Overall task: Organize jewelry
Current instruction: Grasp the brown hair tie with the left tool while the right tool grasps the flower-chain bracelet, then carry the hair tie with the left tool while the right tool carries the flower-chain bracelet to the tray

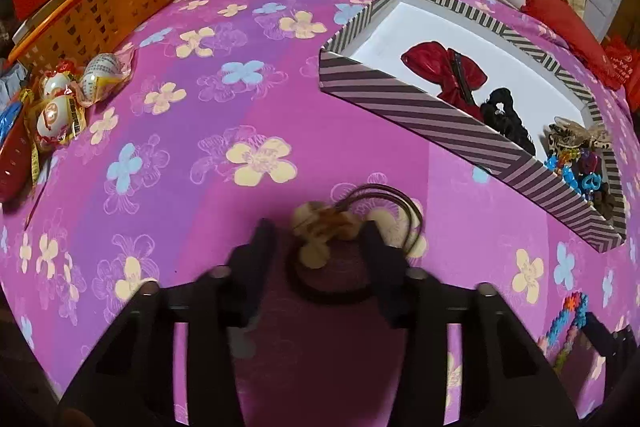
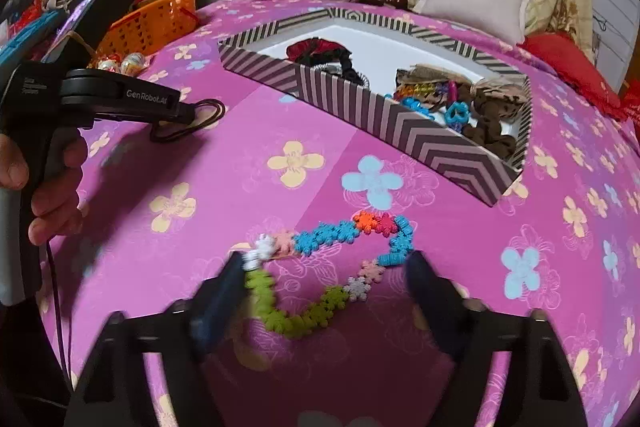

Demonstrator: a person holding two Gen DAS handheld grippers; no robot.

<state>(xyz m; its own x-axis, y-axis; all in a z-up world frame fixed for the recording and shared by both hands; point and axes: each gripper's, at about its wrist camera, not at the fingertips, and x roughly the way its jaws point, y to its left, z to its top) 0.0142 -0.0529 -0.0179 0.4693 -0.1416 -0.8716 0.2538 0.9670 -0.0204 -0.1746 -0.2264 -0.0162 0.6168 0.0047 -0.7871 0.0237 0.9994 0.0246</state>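
step: grasp | left tongs (image 1: 318,231) half-closed astride hair tie (image 1: 324,223), not gripping | right tongs (image 2: 326,265) wide astride snowflake chain (image 2: 320,267) on bedspread (image 2: 240,155) | advice: centre each, pinch firmly, lift to striped box (image 2: 360,107)

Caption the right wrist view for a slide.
Right tool straddles a colourful flower-bead chain on the purple floral cloth, near the striped box.
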